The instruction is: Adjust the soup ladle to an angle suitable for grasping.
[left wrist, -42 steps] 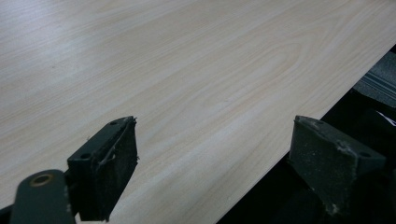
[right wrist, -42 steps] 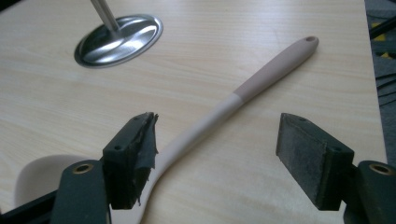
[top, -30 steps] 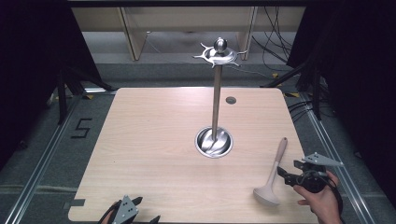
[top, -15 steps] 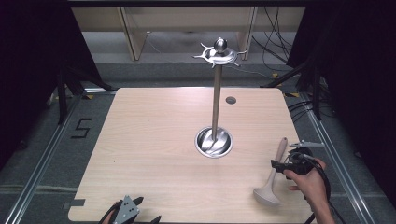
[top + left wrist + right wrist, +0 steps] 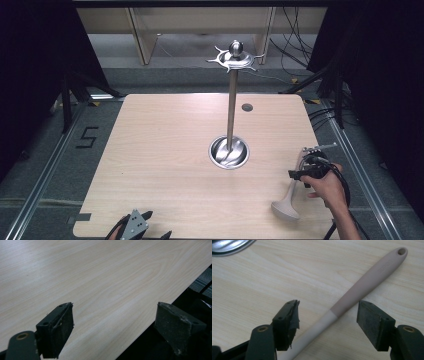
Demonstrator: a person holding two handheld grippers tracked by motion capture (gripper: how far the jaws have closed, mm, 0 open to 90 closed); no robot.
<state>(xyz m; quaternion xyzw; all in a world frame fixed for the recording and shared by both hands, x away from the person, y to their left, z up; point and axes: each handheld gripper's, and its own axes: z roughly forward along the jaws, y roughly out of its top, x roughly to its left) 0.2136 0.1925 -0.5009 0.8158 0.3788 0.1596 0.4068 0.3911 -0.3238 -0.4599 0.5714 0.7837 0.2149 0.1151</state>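
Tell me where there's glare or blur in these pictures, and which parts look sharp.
High view: bright glare on the stand's steel base and on the table behind it, surroundings dark. Left gripper view: pale sheen across the far tabletop, the near claw soft. Right gripper view: the spoon handle is fairly sharp, and the steel rim at the top corner glints.
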